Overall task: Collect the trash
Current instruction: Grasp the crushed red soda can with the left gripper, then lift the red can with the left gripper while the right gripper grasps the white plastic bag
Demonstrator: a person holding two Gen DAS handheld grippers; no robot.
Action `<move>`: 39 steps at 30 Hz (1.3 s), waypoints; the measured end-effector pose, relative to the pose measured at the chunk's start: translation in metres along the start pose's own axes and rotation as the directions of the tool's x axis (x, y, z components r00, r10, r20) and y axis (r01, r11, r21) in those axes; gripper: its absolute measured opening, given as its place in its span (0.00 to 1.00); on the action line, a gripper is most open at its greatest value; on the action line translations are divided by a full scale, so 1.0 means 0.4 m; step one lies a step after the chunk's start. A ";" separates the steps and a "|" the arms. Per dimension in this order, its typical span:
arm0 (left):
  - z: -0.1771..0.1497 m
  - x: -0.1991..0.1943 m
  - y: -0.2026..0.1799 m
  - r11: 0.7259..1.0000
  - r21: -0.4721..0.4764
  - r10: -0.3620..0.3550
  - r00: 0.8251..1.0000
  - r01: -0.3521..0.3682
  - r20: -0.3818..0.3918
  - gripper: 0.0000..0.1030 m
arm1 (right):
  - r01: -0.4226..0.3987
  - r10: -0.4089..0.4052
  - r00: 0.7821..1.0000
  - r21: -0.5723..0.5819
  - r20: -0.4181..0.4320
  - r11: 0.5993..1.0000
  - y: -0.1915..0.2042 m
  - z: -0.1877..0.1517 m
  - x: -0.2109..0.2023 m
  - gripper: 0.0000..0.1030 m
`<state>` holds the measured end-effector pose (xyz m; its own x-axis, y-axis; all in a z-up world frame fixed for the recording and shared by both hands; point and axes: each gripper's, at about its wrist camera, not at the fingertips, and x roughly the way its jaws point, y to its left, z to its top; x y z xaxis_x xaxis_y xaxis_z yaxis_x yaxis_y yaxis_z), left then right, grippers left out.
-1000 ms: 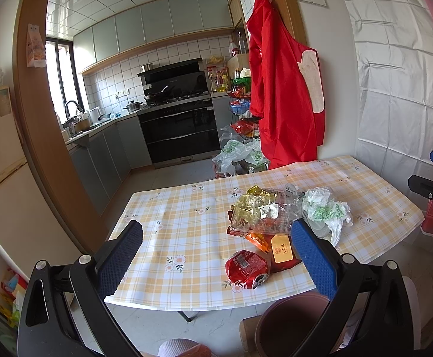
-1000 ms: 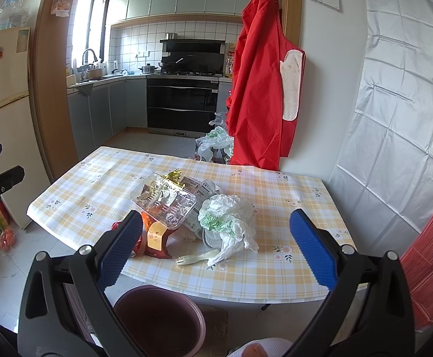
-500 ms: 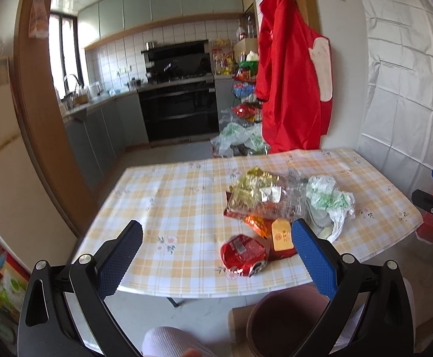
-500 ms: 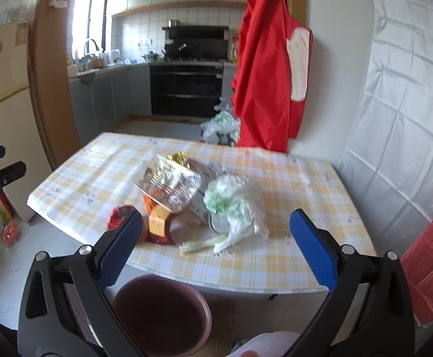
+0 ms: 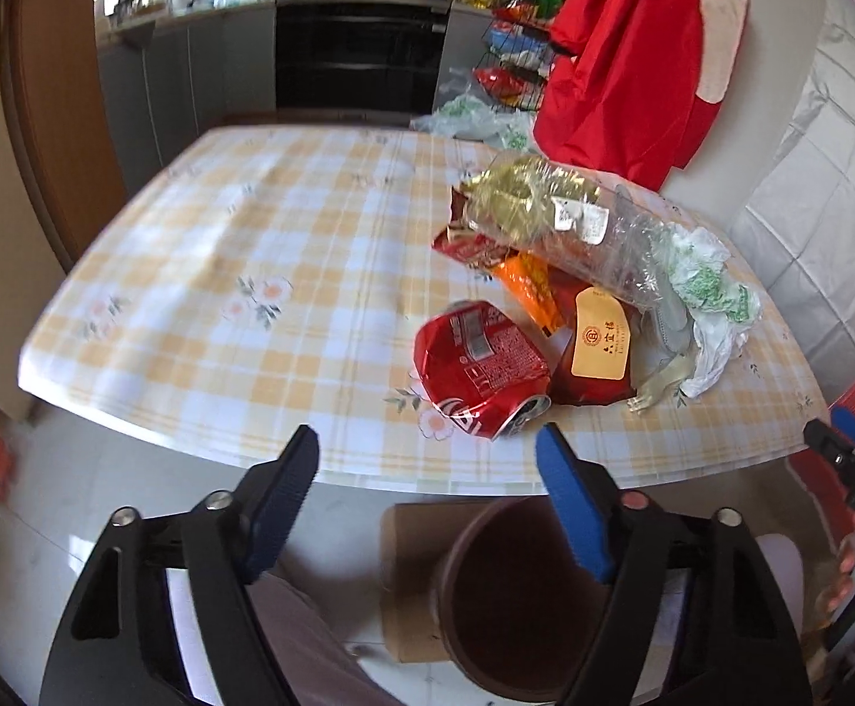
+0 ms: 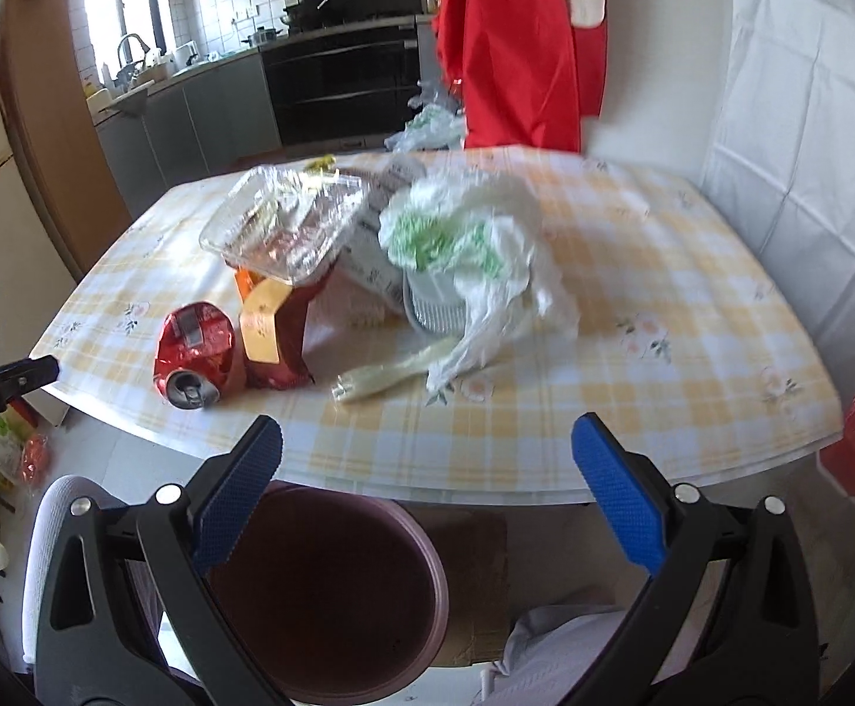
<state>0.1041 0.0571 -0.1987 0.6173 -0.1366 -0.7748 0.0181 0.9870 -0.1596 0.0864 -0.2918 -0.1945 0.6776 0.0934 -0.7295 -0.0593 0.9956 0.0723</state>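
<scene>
Left wrist: left gripper partly open, jaws just closing, empty, near crushed can; right gripper wide, empty.

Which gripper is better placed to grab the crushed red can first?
Left. The left gripper, jaws just narrowing and empty, points at the crushed can; the right gripper faces the white bag.

Crushed red can beside wrapper heap
</scene>
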 end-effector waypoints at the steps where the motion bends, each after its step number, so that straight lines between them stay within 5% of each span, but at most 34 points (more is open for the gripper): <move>1: 0.000 0.018 0.006 1.000 -0.015 -0.020 1.000 0.020 -0.008 0.63 | -0.005 0.005 1.000 0.002 -0.005 1.000 -0.003 -0.001 0.009 0.94; 6: 0.024 0.132 0.041 0.994 -0.069 -0.089 0.993 0.084 -0.075 0.40 | -0.026 0.026 0.999 0.001 -0.042 1.000 -0.010 0.001 0.060 0.94; 11: 0.046 0.245 0.074 0.965 -0.182 -0.215 0.965 0.187 -0.151 0.39 | -0.023 0.024 0.998 0.018 -0.058 1.000 -0.021 0.009 0.099 0.94; 18: 0.059 0.353 0.096 0.931 -0.292 -0.278 0.943 0.218 -0.181 0.39 | -0.050 0.051 0.996 0.011 -0.072 0.999 -0.026 0.035 0.129 0.94; 29: 0.072 0.409 0.100 0.883 -0.366 -0.376 0.909 0.293 -0.180 0.39 | 0.002 -0.003 1.000 -0.052 -0.004 0.999 -0.049 0.111 0.154 0.94; 33: 0.078 0.391 0.097 0.867 -0.366 -0.416 0.895 0.336 -0.163 0.22 | 0.050 -0.047 0.999 -0.109 0.026 0.993 -0.059 0.142 0.176 0.94; 36: 0.095 0.349 0.087 0.869 -0.341 -0.415 0.903 0.358 -0.111 0.08 | 0.096 -0.090 0.995 -0.161 0.044 0.982 -0.063 0.167 0.203 0.85; 39: 0.114 0.318 0.070 0.885 -0.294 -0.400 0.913 0.361 -0.084 0.06 | 0.121 -0.115 0.992 -0.194 0.042 0.974 -0.059 0.190 0.242 0.82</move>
<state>0.2190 0.0713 -0.2741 0.4899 -0.5266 -0.6948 0.0078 0.7996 -0.6005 0.2091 -0.3065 -0.2153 0.7100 -0.0224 -0.7038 -0.1175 0.9817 -0.1499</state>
